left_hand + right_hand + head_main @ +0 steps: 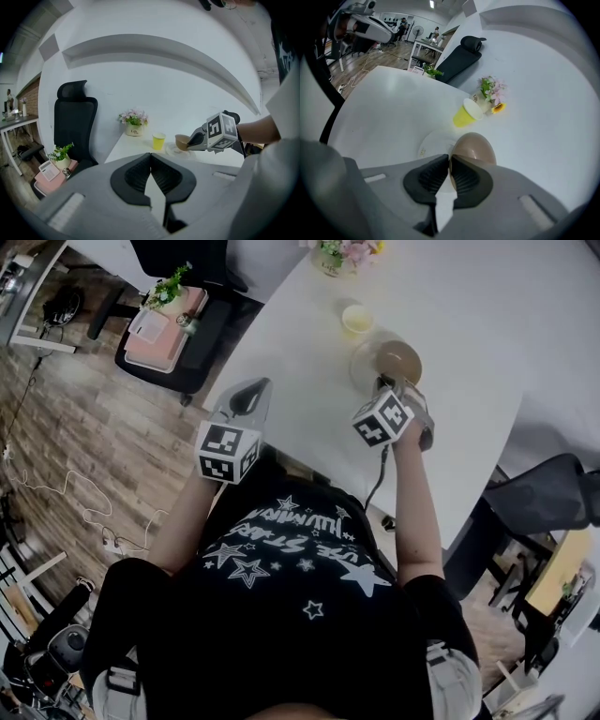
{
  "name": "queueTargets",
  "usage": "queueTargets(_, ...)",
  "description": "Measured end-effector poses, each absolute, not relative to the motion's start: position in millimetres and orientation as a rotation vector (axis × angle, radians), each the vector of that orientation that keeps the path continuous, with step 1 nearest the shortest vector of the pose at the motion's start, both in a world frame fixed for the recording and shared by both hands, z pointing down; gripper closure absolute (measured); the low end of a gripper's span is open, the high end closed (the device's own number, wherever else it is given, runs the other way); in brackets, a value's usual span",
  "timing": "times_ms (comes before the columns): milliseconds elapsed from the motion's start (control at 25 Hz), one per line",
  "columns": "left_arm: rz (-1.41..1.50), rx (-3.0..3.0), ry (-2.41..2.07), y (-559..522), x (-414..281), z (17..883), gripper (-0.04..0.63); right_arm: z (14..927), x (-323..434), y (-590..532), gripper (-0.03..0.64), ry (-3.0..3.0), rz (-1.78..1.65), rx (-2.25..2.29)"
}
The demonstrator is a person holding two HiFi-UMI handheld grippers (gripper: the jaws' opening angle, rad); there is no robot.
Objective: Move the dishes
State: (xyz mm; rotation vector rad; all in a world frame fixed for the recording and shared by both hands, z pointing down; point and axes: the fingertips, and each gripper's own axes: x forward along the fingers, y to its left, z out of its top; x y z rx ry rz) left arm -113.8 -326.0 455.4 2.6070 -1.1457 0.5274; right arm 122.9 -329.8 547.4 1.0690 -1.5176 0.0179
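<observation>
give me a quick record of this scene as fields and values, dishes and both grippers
surface: white table
left gripper: jaws together, nothing between them
right gripper: jaws clamped on the rim of the brown bowl
plate: white, flat on the table, right by the bowl
cup: yellow, beyond the plate, apart from it
flower pot: just behind the cup
bowl touching plate: cannot tell
</observation>
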Motion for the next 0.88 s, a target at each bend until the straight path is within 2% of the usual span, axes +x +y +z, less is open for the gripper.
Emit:
queueTargets(360, 0.508, 2.647, -1.129, -329, -89, 447, 0.584, 517, 171, -334, 0.591, -1.473, -0.010, 1.158)
queueTargets(880, 0.529, 2.625, -1.160, -341, -59, 455, 0.584, 541, 226, -351, 0.591, -1.457, 0.037, 1.134)
